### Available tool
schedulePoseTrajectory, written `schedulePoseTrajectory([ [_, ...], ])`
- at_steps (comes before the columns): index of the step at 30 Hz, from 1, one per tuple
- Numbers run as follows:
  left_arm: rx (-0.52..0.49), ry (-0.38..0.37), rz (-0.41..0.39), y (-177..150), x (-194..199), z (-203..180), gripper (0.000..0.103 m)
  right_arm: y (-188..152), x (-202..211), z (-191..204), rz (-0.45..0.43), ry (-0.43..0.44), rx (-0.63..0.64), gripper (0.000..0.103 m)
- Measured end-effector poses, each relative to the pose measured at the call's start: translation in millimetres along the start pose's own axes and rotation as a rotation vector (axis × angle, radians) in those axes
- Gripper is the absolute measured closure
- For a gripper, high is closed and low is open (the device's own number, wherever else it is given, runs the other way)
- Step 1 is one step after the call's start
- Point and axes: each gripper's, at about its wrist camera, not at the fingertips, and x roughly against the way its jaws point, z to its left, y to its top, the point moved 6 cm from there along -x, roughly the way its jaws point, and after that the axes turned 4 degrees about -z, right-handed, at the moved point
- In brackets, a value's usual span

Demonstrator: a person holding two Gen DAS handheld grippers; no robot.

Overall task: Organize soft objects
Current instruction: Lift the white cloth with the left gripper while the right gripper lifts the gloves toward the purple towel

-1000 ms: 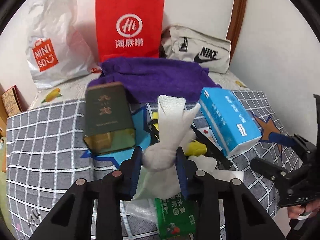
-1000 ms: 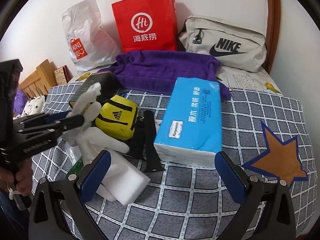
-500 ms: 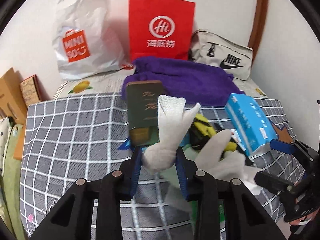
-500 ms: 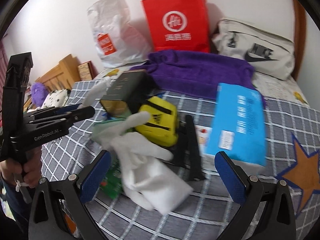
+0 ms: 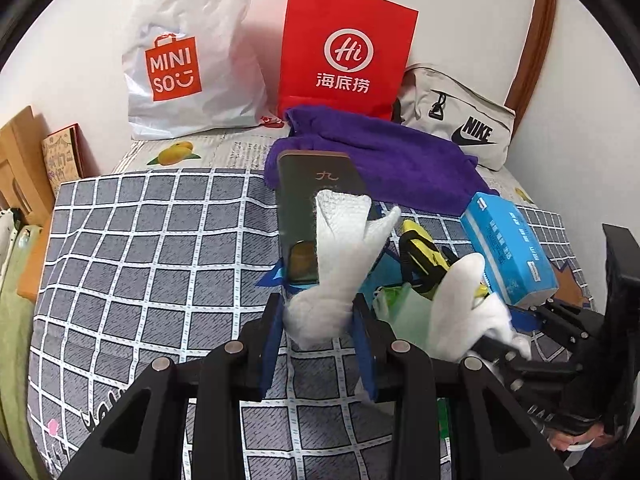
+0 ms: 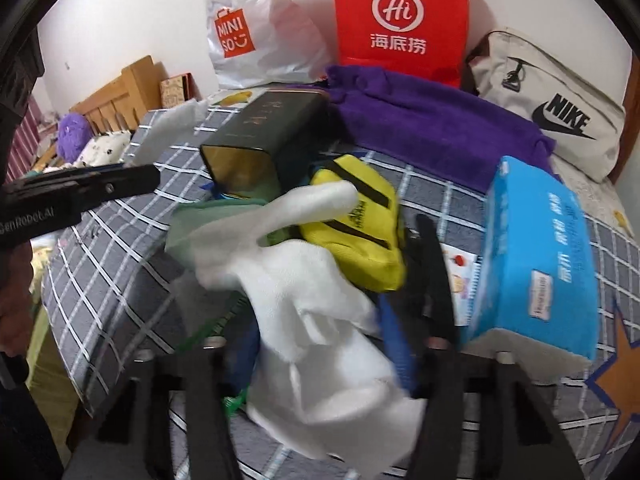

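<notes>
My left gripper (image 5: 320,328) is shut on a white glove (image 5: 340,248) and holds it up above the checked bed cover (image 5: 140,260); the glove's cuff stands upright between the blue pads. My right gripper (image 6: 320,344) is shut on a second white glove (image 6: 316,304), whose fingers point up and left; this frame is blurred. That second glove also shows at the right of the left wrist view (image 5: 460,312), with the right gripper beside it. The left gripper shows at the left edge of the right wrist view (image 6: 80,192).
On the bed lie a dark green tin (image 6: 264,140), a yellow pouch (image 6: 360,224), a blue tissue pack (image 6: 536,256), a purple towel (image 5: 380,160) and a green packet (image 6: 216,220). A red paper bag (image 5: 344,48), a white Miniso bag (image 5: 188,60) and a Nike bag (image 5: 456,116) stand against the wall.
My right gripper was open and has closed on the second white glove. Both views have shifted left, and my left gripper keeps its glove.
</notes>
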Motion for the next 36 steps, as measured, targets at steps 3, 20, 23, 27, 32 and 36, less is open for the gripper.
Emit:
schedulePoseTrajectory([
  [3,0.002,-0.014,0.001,3.2,-1.2,-3.0,0.071,3.3,12.7,-8.1,-0.022,0.03,-0.032,0.069],
  [20,-0.019,-0.035,-0.019,32.3,10.7,-26.0,0.071,34.1,71.6,-55.4,-0.105,-0.039,-0.124,0.071],
  [23,-0.024,-0.03,-0.025,40.4,13.5,-28.9,0.071,40.4,75.9,-68.1,-0.118,-0.059,-0.151,0.071],
  [27,-0.038,-0.02,-0.032,52.0,14.6,-32.8,0.071,49.7,79.3,-85.4,-0.129,-0.078,-0.183,0.071],
  [32,-0.043,-0.014,-0.037,63.9,11.7,-37.3,0.071,63.9,80.1,-104.3,-0.145,-0.099,-0.197,0.071],
  [36,-0.051,-0.01,-0.036,79.2,5.6,-42.4,0.071,75.8,77.2,-114.6,-0.144,-0.108,-0.197,0.071],
])
